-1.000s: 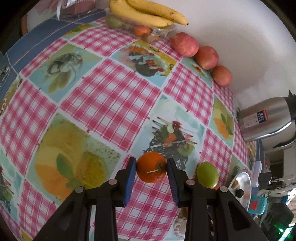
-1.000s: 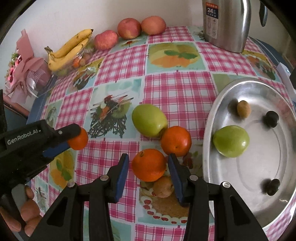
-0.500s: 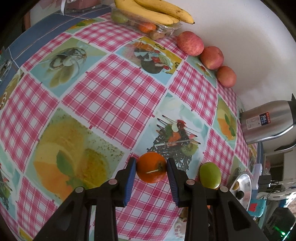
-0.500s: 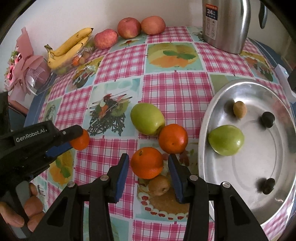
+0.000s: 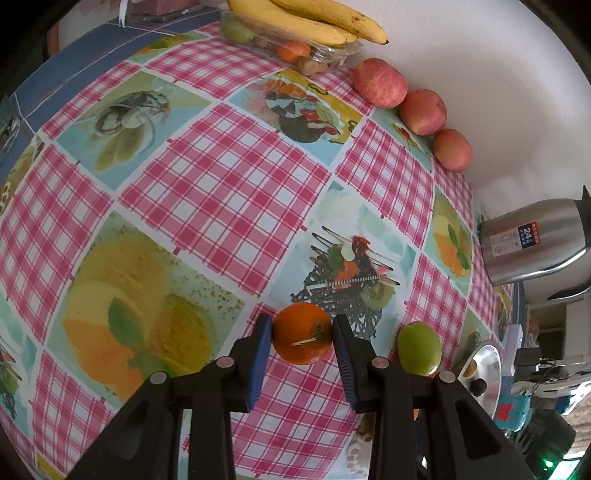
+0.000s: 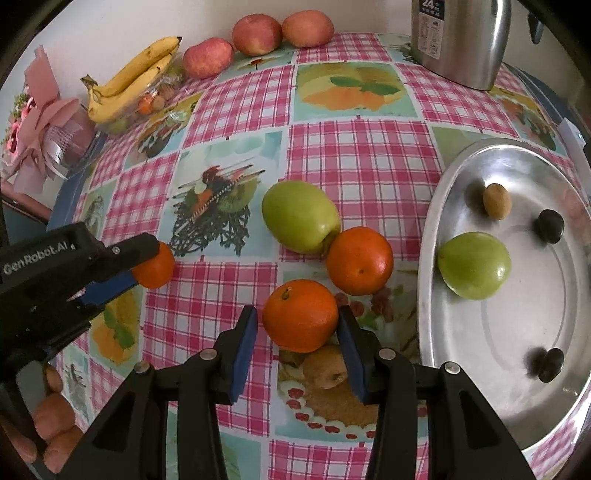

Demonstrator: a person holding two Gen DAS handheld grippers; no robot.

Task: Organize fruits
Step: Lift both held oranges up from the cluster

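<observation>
Left gripper [image 5: 303, 334]: blue pads pressed against both sides of a small orange [image 5: 302, 333], which it holds above the checked tablecloth [image 5: 221, 192]. In the right wrist view the same gripper [image 6: 147, 264] enters from 9 o'clock with that orange [image 6: 155, 265] at its tip.

Right gripper [image 6: 297, 328]: jaws set wide around a larger orange [image 6: 300, 314]; the right pad touches or nearly touches the fruit, while a gap shows at the left pad. Whether this orange rests on the cloth cannot be told.

A second loose orange [image 6: 360, 260] lies at 1 o'clock from it, touching a green apple [image 6: 300, 216] at its 11 o'clock. A brown kiwi [image 6: 327, 365] lies just below the framed orange, at 5 o'clock.

The steel tray [image 6: 432, 229], at 3 o'clock in the right wrist view, holds another green apple [image 6: 474, 270], a small brown fruit [image 6: 496, 201] and two dark fruits [image 6: 550, 226], one at its far side, one at its near side.

Three red apples [image 5: 379, 88] stand in a row against the wall at 1 o'clock in the left wrist view; bananas [image 5: 314, 18] lie at 12 o'clock; a steel kettle [image 5: 532, 242] stands at 3 o'clock.
</observation>
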